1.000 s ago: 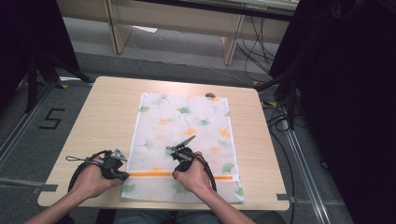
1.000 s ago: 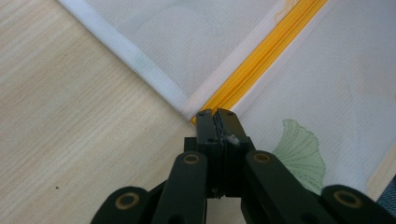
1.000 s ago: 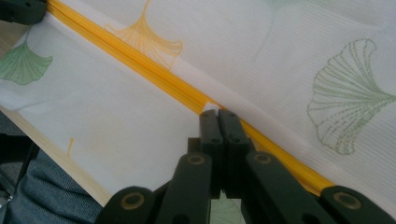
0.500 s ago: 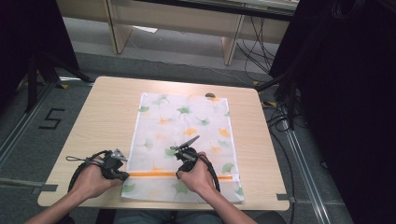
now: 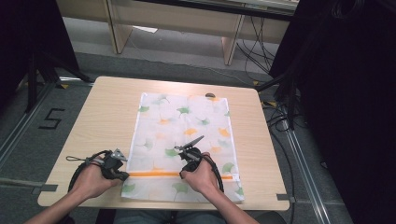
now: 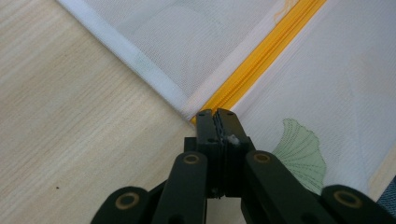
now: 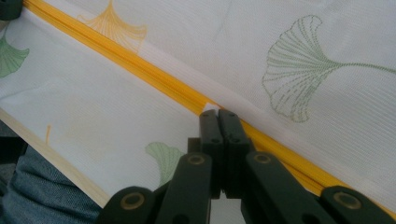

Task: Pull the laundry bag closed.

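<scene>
A white mesh bag (image 5: 187, 116) printed with green and orange leaves lies flat on the wooden table (image 5: 102, 116). An orange zipper (image 5: 154, 174) runs across its near end. My left gripper (image 5: 124, 174) is at the zipper's left end, jaws shut on the bag's edge (image 6: 187, 100) there; its tips (image 6: 217, 114) meet the zipper (image 6: 261, 51). My right gripper (image 5: 183, 171) is farther right along the zipper (image 7: 140, 65). It is shut, and a small white tab (image 7: 210, 107) of the zipper pull shows at its tips (image 7: 218, 114).
A small dark object (image 5: 210, 95) sits at the bag's far edge. Bare tabletop flanks the bag on both sides. Wooden desk legs (image 5: 116, 32) stand behind the table, cables (image 5: 280, 116) trail on the floor at the right, and my trouser leg (image 7: 28, 196) is at the near edge.
My right hand has edged slightly to the right along the zipper. The left hand and the bag have stayed put.
</scene>
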Demonstrator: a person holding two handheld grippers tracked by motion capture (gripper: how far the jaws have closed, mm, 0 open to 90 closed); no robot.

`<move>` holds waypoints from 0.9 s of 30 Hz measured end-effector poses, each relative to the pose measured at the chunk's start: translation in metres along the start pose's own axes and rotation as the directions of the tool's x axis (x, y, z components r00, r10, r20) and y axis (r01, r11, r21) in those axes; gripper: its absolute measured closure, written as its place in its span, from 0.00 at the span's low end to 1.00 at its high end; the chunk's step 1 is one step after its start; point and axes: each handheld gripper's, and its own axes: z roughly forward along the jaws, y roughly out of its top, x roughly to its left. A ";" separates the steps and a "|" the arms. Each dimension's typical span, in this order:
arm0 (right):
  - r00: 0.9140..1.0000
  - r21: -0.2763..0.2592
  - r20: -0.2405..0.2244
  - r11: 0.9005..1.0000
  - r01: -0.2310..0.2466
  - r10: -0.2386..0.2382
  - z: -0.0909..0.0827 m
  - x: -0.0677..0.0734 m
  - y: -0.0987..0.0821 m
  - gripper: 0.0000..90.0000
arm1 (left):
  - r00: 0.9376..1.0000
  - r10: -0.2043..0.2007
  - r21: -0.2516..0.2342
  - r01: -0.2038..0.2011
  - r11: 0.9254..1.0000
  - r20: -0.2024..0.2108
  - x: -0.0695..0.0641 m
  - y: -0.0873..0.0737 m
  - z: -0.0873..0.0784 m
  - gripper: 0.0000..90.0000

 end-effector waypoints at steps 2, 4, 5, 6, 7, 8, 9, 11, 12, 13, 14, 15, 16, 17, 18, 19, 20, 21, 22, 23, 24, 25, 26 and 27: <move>1.000 -0.002 0.005 1.000 0.001 -0.001 -0.001 -0.001 -0.001 1.00 | 1.000 0.001 0.000 -0.001 1.000 -0.001 0.000 0.000 0.000 0.98; 0.999 0.011 -0.001 0.999 -0.035 0.035 -0.002 0.000 0.000 1.00 | 1.000 0.002 0.000 -0.002 1.000 -0.001 0.000 0.000 0.000 0.98; 0.999 0.022 -0.006 0.999 -0.043 0.043 -0.003 0.000 0.000 1.00 | 1.000 0.007 0.004 -0.007 1.000 -0.003 0.000 0.000 0.000 0.98; 0.996 0.038 -0.002 0.995 -0.089 0.089 -0.005 0.002 -0.001 1.00 | 1.000 0.006 0.003 -0.006 1.000 -0.003 0.000 0.000 0.000 0.98; 0.998 0.039 -0.011 0.997 -0.069 0.070 -0.005 0.001 -0.002 1.00 | 1.000 0.001 -0.001 -0.001 1.000 -0.001 0.000 0.000 0.000 0.98; 0.998 0.039 -0.011 0.997 -0.069 0.070 -0.005 0.001 -0.002 1.00 | 1.000 0.001 -0.001 -0.001 1.000 -0.001 0.000 0.000 0.000 0.98; 0.999 0.020 -0.005 0.999 -0.040 0.041 -0.005 -0.003 -0.002 1.00 | 1.000 0.002 0.000 -0.002 1.000 -0.001 0.000 0.000 0.000 0.98; 0.999 0.006 0.011 0.999 -0.040 0.040 -0.005 -0.005 -0.003 1.00 | 1.000 0.003 0.001 -0.003 1.000 -0.002 0.000 0.000 0.000 0.98; 0.999 0.017 0.022 0.999 -0.033 0.032 -0.005 -0.007 -0.004 1.00 | 1.000 0.001 0.000 -0.001 1.000 -0.001 0.000 0.000 0.000 0.98; 0.996 0.039 0.033 0.996 -0.078 0.077 -0.007 -0.005 -0.005 1.00 | 1.000 0.005 0.002 -0.005 1.000 -0.003 0.000 0.000 0.000 0.98; 0.998 0.033 0.034 0.998 -0.056 0.055 -0.007 -0.007 -0.006 1.00 | 1.000 0.007 0.003 -0.007 1.000 -0.004 0.000 0.000 0.000 0.98; 0.998 0.033 0.034 0.998 -0.056 0.055 -0.007 -0.007 -0.006 1.00 | 1.000 0.007 0.003 -0.007 1.000 -0.004 0.000 0.000 0.000 0.98; 0.998 0.035 0.034 0.998 -0.056 0.055 -0.008 -0.008 -0.006 1.00 | 1.000 0.009 0.005 -0.009 1.000 -0.005 0.000 0.000 0.000 0.98; 0.997 0.027 0.024 0.997 -0.076 0.076 -0.008 -0.007 -0.006 1.00 | 1.000 0.012 0.006 -0.012 1.000 -0.005 0.000 0.000 0.000 0.98; 0.998 0.014 0.034 0.999 -0.051 0.051 -0.008 -0.010 -0.007 1.00 | 1.000 0.012 0.006 -0.011 1.000 -0.006 0.000 0.000 0.000 0.98; 0.999 -0.012 0.003 0.999 -0.033 0.033 -0.008 -0.011 -0.007 1.00 | 1.000 0.012 0.006 -0.012 1.000 -0.006 0.000 0.000 0.000 0.98; 0.998 0.001 0.044 0.999 -0.041 0.041 -0.009 -0.012 -0.008 1.00 | 1.000 0.011 0.006 -0.011 1.000 -0.006 0.000 0.000 0.000 0.98; 0.999 -0.011 0.025 0.999 -0.039 0.040 -0.009 -0.014 -0.009 1.00 | 1.000 0.010 0.005 -0.010 1.000 -0.006 0.000 0.000 0.000 0.98; 0.999 -0.011 0.025 0.999 -0.039 0.040 -0.009 -0.014 -0.009 1.00 | 1.000 0.008 0.005 -0.008 1.000 -0.006 0.000 0.000 0.000 0.98; 0.999 -0.005 0.032 1.000 -0.026 0.026 -0.010 -0.016 -0.009 1.00 | 1.000 0.009 0.005 -0.009 1.000 -0.005 0.000 0.000 0.000 0.98; 0.999 -0.005 0.020 0.999 -0.042 0.042 -0.011 -0.016 -0.010 1.00 | 1.000 0.015 0.007 -0.015 1.000 -0.004 0.000 0.000 0.000 0.98; 0.998 0.006 0.051 0.999 -0.047 0.046 -0.010 -0.018 -0.010 1.00 | 1.000 0.012 0.008 -0.012 1.000 -0.006 0.000 0.000 0.000 0.98; 0.997 0.009 0.040 0.998 -0.064 0.063 -0.011 -0.017 -0.010 1.00 | 1.000 0.010 0.007 -0.010 1.000 -0.006 0.000 0.000 0.000 0.98; 0.998 0.009 0.014 0.998 -0.058 0.058 -0.012 -0.017 -0.010 1.00 | 1.000 0.011 0.007 -0.011 1.000 -0.006 0.000 0.000 0.000 0.98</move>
